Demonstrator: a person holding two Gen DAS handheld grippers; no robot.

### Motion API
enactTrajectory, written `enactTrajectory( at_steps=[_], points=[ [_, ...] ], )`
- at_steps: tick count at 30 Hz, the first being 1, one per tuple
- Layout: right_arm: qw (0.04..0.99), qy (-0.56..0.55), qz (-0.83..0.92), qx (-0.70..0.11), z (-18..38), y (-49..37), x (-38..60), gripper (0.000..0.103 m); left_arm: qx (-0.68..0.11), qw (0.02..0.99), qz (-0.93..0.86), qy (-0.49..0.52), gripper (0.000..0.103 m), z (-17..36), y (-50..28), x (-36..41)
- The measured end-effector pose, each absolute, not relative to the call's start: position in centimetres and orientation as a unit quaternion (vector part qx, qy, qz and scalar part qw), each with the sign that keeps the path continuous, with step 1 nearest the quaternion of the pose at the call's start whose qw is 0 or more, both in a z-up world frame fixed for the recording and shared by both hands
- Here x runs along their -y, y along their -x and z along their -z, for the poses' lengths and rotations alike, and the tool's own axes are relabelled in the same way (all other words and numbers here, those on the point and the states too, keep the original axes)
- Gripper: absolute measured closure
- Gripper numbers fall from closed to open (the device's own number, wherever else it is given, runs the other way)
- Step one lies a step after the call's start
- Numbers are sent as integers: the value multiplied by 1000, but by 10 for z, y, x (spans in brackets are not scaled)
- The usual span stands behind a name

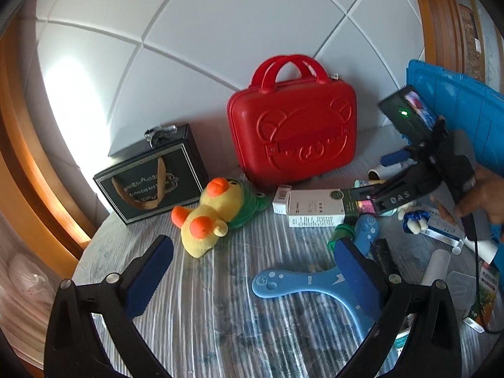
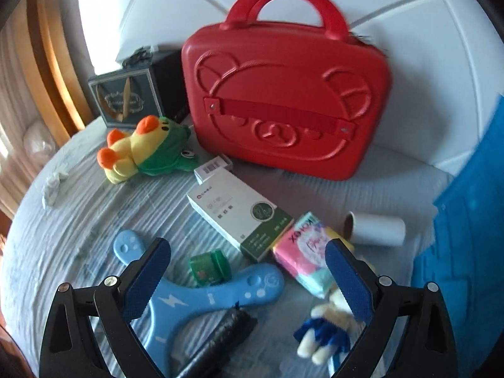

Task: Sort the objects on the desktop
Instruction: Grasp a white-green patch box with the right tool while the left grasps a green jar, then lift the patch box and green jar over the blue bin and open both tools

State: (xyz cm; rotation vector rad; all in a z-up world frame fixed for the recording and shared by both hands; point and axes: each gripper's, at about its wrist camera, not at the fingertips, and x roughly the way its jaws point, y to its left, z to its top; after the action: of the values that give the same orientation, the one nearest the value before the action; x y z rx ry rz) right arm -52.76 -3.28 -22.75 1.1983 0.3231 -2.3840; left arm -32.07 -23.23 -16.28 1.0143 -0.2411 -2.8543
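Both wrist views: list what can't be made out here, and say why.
- Black box lettering: left wrist view, too small and blurred.
- Blue bin contents: right wrist view, cut off by the edge.
- Black roll: right wrist view, blurred.
- Boomerang: left wrist view, partly behind a finger.

White padded wall panel [image 1: 239, 31] w/ diagonal seams behind, glare patch on its left side. Orange-brown wood frame [image 1: 34, 163] curves along left edge, another strip top right [image 1: 441, 19]. Worktop [image 1: 220, 299] under pale blue-grey ribbed cloth. Right wrist view: same white panel [image 2: 425, 63], wood trim [image 2: 53, 63] far left, bright daylight upper left.
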Motion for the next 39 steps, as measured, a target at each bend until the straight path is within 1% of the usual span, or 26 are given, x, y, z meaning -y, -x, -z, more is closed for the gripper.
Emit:
enactTrajectory(
  at_steps=[2,5,8,11,14,16,17,18,19,21,24,28,29,30,31,32,33,34,37,39],
  points=[
    [247,-456,838,-172,251,556,59,3,70,47,932,-352,0,181,327,237],
    [276,-485,797,-232,285,588,86,3,62,38,925,-373,0,202,335,242],
    [302,-501,765,-270,308,611,102,3,66,37,919,-387,0,216,341,245],
    [337,-518,731,-290,326,625,113,3,57,35,916,-395,0,223,348,249],
    [352,-531,692,-338,347,630,123,2,46,22,915,-400,0,231,360,250],
    [343,-525,677,-386,362,628,131,1,43,9,914,-403,0,239,373,244],
    [347,-517,681,-386,362,628,133,1,44,-3,913,-405,0,243,381,239],
    [348,-516,688,-373,359,631,134,5,44,-18,912,-407,0,247,391,231],
    [336,-518,702,-355,355,635,134,23,44,-32,912,-407,0,250,399,224],
    [327,-533,725,-288,344,642,127,23,52,-62,914,-398,0,253,412,209],
    [322,-529,752,-225,325,641,113,24,76,-114,906,-400,0,264,435,184],
    [308,-498,800,-131,277,631,78,25,127,-170,888,-408,1,281,463,152],
    [301,-487,812,-115,265,627,69,25,130,-182,884,-409,3,285,469,147],
    [292,-477,823,-95,253,624,59,25,133,-190,880,-415,9,291,475,143],
    [286,-470,831,-81,244,621,51,25,133,-192,875,-423,22,297,481,142],
    [279,-462,839,-73,236,617,45,25,130,-198,868,-436,32,304,487,142],
    [274,-453,845,-70,229,615,40,25,124,-209,858,-452,51,313,492,144],
    [268,-446,851,-65,223,612,35,25,124,-212,851,-465,60,320,494,144],
    [265,-436,859,-48,207,621,20,25,140,-212,839,-481,63,336,493,146],
    [266,-429,862,-37,198,619,16,25,121,-217,843,-477,63,336,494,151]
  ],
)
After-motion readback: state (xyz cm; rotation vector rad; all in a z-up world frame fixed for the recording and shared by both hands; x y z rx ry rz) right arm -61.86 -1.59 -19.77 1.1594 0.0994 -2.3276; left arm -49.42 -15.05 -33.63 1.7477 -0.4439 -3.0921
